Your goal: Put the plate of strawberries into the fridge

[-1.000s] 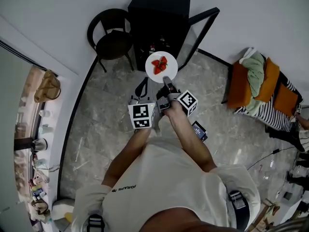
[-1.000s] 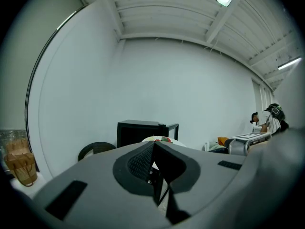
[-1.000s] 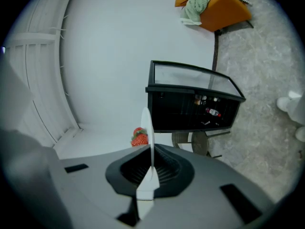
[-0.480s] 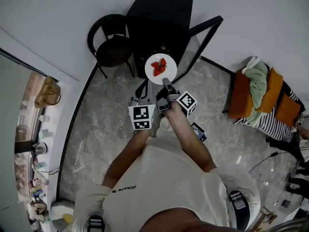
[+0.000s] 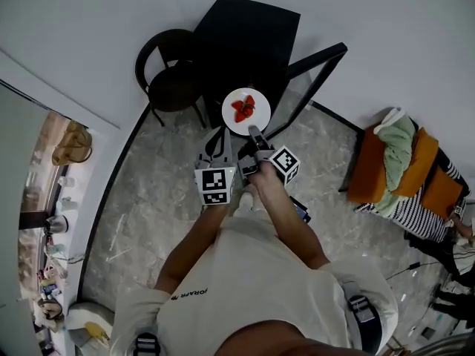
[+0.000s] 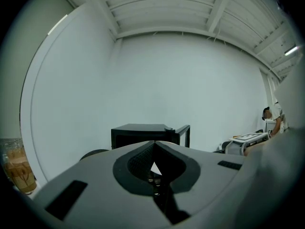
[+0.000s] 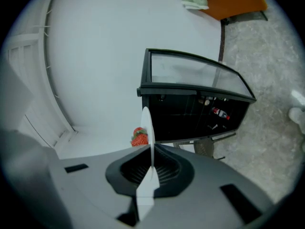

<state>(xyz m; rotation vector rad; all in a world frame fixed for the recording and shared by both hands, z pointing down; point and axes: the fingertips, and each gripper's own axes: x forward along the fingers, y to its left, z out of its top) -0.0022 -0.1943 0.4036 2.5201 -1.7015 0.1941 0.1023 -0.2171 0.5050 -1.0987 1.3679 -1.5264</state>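
The black fridge point(image 5: 249, 43) stood with its glass door point(image 5: 312, 80) swung open. Just in front of the fridge's open side we held the white plate point(image 5: 246, 110) in our right gripper point(image 7: 151, 163), its jaws pinched almost together on the plate's near rim. Our left gripper point(image 6: 155, 149), slightly farther back from the fridge, had its jaws closed on nothing. Strawberries point(image 5: 243, 108) lay on the plate.

One each: plate point(image 5: 231, 117), fridge point(image 5: 249, 32), chair point(image 5: 171, 73). Two: left tool point(image 6: 154, 147), right tool point(image 7: 151, 149). Strawberries point(image 5: 243, 107): unclear.
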